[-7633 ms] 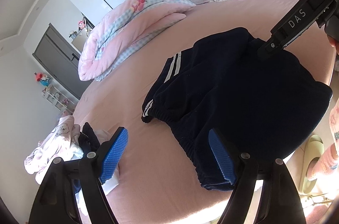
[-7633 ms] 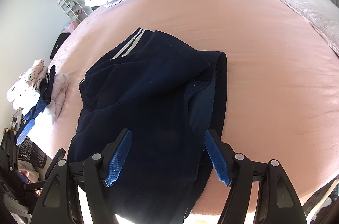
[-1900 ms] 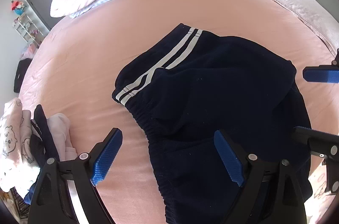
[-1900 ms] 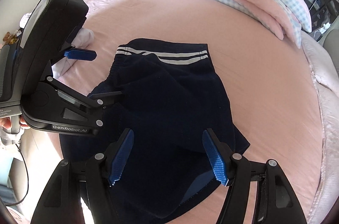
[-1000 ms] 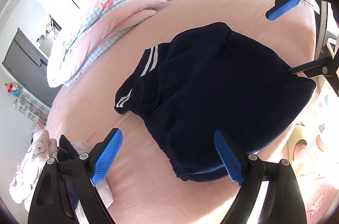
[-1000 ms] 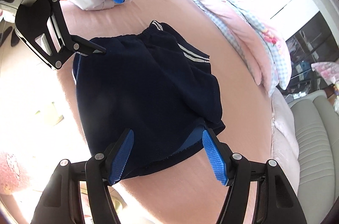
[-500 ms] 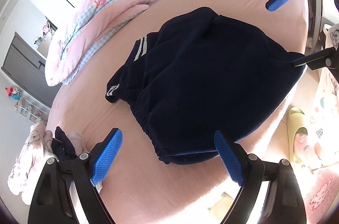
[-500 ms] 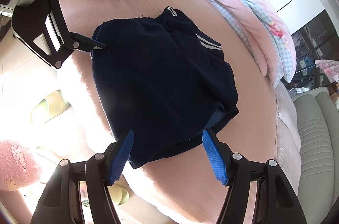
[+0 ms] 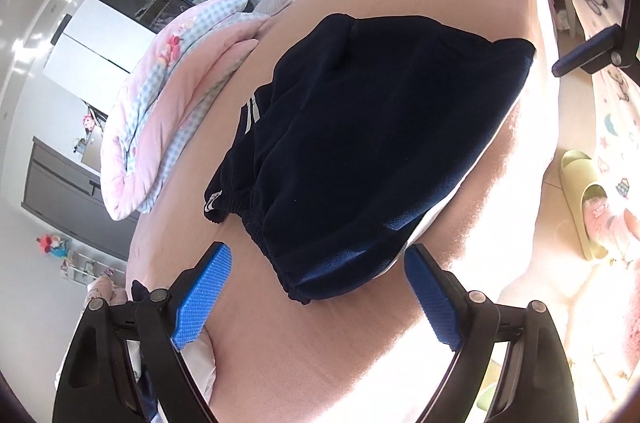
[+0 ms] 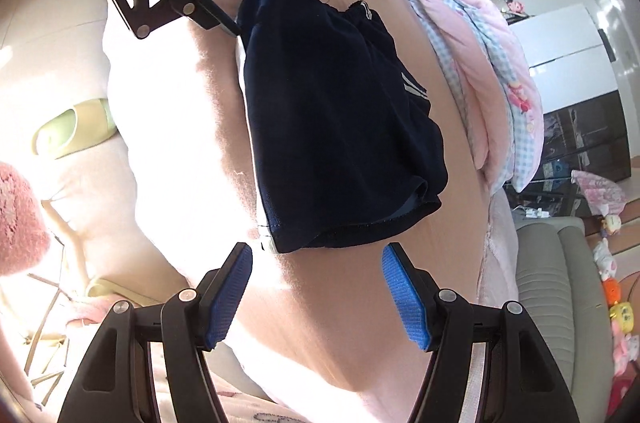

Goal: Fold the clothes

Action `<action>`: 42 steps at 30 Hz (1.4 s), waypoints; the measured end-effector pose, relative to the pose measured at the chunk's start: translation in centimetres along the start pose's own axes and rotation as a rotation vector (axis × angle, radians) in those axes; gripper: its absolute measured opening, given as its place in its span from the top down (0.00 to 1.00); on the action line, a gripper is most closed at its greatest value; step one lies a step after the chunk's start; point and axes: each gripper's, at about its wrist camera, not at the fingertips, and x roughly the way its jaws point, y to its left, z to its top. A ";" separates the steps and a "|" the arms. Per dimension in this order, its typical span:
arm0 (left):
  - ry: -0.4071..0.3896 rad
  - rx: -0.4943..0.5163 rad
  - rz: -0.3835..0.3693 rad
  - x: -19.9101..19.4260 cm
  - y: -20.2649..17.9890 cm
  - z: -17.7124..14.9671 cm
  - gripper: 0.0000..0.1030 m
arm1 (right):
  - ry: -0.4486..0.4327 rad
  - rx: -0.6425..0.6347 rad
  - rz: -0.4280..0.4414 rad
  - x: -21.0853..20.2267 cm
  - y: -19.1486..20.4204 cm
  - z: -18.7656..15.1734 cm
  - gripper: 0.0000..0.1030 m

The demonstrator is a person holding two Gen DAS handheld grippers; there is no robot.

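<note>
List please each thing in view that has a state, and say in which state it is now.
Navy shorts: folded, lying flat near the bed edge, not held.
Left gripper: open, empty, at the waistband end.
Right gripper: open, empty, at the leg-hem end.
Pink quilt: folded, lying on the bed.
Green slipper: on the floor, worn on a foot.

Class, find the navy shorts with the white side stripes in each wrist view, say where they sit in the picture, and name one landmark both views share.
Left wrist view: the navy shorts fill the centre, waistband toward the lower left.
Right wrist view: the navy shorts lie centre, slightly above the middle, hem nearest the camera.
Shared landmark: the folded pink checked quilt, beyond the shorts on the bed.
</note>
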 end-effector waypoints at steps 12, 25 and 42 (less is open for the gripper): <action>-0.023 0.152 0.069 0.1 -1.9 -0.4 0.13 | -0.041 -0.089 -0.105 1.1 2.0 1.7 0.35; -0.046 0.278 0.211 1.7 -2.2 -0.9 0.13 | -0.054 -0.193 -0.236 2.6 3.2 2.3 0.35; -0.084 0.379 0.351 4.0 -2.1 -0.4 0.00 | -0.089 -0.321 -0.475 4.8 5.4 2.9 0.33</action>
